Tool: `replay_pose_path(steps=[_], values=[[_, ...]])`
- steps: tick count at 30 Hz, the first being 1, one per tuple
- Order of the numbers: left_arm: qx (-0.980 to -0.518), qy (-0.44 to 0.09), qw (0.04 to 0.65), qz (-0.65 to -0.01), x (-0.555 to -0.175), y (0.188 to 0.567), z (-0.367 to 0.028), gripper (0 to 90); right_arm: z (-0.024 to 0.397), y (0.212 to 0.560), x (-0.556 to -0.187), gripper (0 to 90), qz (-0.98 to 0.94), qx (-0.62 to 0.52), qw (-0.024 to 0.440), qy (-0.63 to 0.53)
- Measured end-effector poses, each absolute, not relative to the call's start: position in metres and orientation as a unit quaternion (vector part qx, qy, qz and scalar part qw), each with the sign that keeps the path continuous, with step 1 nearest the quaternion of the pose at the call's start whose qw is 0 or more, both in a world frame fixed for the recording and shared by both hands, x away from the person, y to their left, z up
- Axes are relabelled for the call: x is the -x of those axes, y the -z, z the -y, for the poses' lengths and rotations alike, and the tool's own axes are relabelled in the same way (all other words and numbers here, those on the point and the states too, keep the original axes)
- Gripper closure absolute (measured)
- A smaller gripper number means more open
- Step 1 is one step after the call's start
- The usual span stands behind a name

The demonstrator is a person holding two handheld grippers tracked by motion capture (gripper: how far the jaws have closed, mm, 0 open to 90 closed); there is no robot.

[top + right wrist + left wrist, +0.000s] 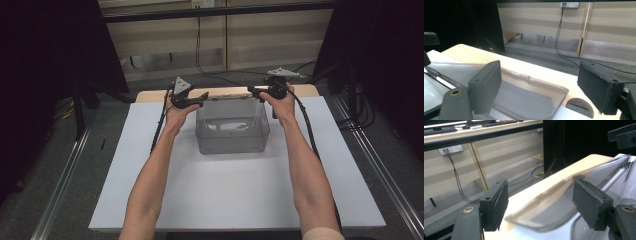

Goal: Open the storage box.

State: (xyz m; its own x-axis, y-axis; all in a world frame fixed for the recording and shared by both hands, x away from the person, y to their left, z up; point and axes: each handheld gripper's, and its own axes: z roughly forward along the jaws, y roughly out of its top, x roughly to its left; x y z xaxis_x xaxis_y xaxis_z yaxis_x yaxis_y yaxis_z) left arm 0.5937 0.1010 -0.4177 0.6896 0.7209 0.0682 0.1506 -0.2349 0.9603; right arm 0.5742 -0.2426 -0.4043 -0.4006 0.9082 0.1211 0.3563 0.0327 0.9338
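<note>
Clear plastic lid (pixel 227 96), rounded corners, rectangular bin (pixel 232 134).

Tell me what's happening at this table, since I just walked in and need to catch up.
A person holds a two-jaw gripper in each hand at the far end of a clear plastic bin on a white tabletop. The left gripper and right gripper sit at either end of a clear lid lying along the bin's far rim. Both stand open with the lid's edge between their jaws, not pressed.
</note>
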Motion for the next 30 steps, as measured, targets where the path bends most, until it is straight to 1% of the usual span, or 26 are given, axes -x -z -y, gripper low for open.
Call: replay_pose_path(steps=[5, 9, 12, 14, 30], values=[[-0.737, -0.265, 0.544, -0.3, -0.5933, 0.4141, -0.1032, 24.4, 0.2398, 0.4027, -0.5734, 17.4, -0.666, -0.47, 0.279, -0.507], [-0.738, -0.259, 0.54, -0.311, -0.5927, 0.4136, -0.1048, 17.5, 0.2406, 0.4008, -0.572, 9.8, -0.66, -0.479, 0.285, -0.504], [-0.739, -0.256, 0.532, -0.325, -0.5923, 0.4138, -0.1061, 11.0, 0.2406, 0.4002, -0.5702, 7.9, -0.659, -0.484, 0.286, -0.5], [-0.737, -0.255, 0.532, -0.331, -0.592, 0.4128, -0.1074, 10.4, 0.2401, 0.4003, -0.57, 6.4, -0.657, -0.486, 0.286, -0.501], [-0.739, -0.247, 0.525, -0.343, -0.5889, 0.4097, -0.1095, 6.2, 0.2394, 0.3977, -0.5658, 3.9, -0.653, -0.489, 0.291, -0.501]])
